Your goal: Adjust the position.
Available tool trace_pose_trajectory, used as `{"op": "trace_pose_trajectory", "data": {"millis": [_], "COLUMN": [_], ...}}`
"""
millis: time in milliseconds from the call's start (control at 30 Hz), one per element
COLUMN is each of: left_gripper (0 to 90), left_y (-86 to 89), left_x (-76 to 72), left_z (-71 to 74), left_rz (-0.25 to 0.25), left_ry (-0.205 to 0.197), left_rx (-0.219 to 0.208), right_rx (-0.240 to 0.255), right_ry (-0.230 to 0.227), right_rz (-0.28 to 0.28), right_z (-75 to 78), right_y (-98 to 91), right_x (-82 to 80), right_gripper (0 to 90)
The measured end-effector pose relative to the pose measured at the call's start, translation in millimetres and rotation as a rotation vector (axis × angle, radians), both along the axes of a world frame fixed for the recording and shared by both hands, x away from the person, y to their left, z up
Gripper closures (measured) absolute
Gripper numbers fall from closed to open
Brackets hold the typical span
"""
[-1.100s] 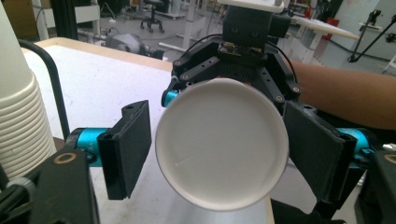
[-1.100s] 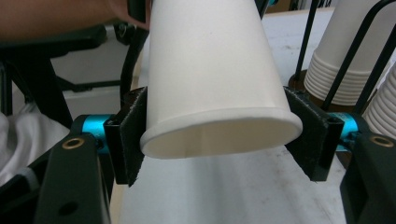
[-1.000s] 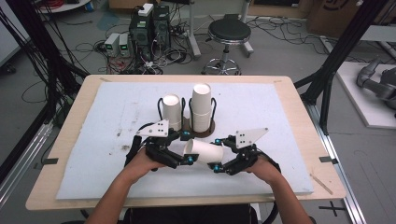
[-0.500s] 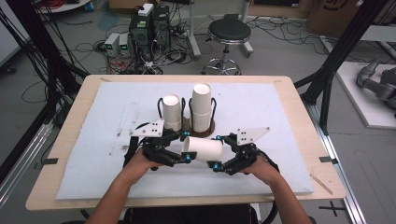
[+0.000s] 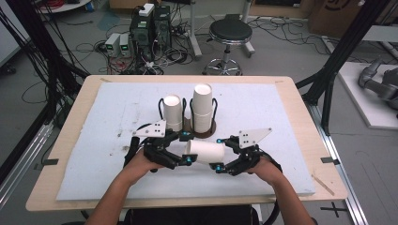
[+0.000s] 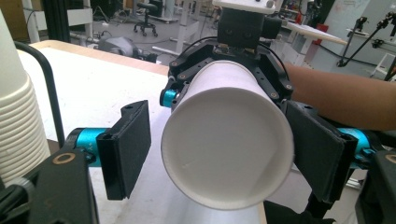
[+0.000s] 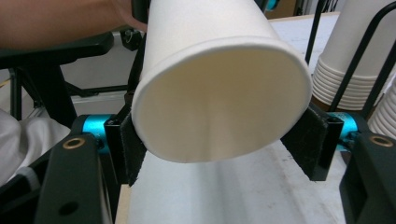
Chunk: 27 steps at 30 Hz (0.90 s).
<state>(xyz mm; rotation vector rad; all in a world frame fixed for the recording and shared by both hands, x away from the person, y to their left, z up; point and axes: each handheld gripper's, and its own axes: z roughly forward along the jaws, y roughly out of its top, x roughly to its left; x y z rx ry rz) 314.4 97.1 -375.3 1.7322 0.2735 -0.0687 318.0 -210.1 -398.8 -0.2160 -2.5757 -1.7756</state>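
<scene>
two cup stacks (image 5: pixel 202 108) in black wire holders (image 5: pixel 162 108) stand just behind both grippers, blocking the way forward. a paper cup (image 5: pixel 206 151) lying level fills the gap between left gripper (image 5: pixel 187 148) and right gripper (image 5: pixel 219 153). the white mat (image 5: pixel 281 122) lies bare at far left, far right and beyond the stacks.

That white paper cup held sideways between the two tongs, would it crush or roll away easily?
Probably. The paper cup has thin walls and an open mouth, so a hard squeeze would likely dent it. It looks very light. Lying sideways, its round body would likely roll in a curve if set on the table.
</scene>
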Motion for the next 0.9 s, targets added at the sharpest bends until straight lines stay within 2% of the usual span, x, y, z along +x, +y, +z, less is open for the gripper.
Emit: {"op": "trace_pose_trajectory", "data": {"millis": [133, 267, 333, 367, 467, 600, 667, 767, 900], "left_gripper": [25.0, 25.7, 29.5, 35.0, 35.5, 35.2, 35.2, 35.3, 35.3], "left_y": [-1.3, -3.8, -4.0, -4.3, -4.1, -2.0, -0.3, 1.1, -0.2], "left_x": [0.3, 1.1, 0.8, 0.2, -0.3, -0.2, 0.0, -0.2, -1.0], "left_z": [-1.3, -5.1, -5.9, -6.1, -6.1, -4.4, -3.1, -1.6, -4.6], "left_rz": [-0.016, -0.029, -0.046, -0.059, -0.068, -0.055, -0.051, -0.059, -0.066], "left_ry": [0.003, 0.016, 0.019, 0.009, 0.000, -0.015, -0.010, -0.011, -0.005], "left_rx": [0.024, 0.038, 0.036, 0.038, 0.046, 0.018, -0.020, -0.054, -0.042], "right_rx": [-0.030, -0.038, -0.042, -0.041, -0.049, -0.032, -0.023, -0.004, 0.050], "right_ry": [-0.015, -0.017, -0.019, -0.023, -0.026, -0.007, 0.023, 0.047, 0.035], "right_rz": [0.006, 0.024, 0.023, 0.023, 0.030, 0.009, -0.021, -0.025, 0.007], "right_z": [-0.8, -0.5, 0.0, 0.0, -0.4, -0.3, -1.1, -3.1, 0.2], "right_y": [1.3, 4.1, 3.8, 3.6, 3.4, 5.3, 6.2, 7.6, 5.4], "right_x": [0.1, -1.8, -1.9, -1.6, -2.3, -2.5, -2.5, -1.9, -2.8], "right_gripper": [31.1, 31.3, 31.3, 31.6, 32.5, 26.4, 18.4, 18.5, 25.9]}}
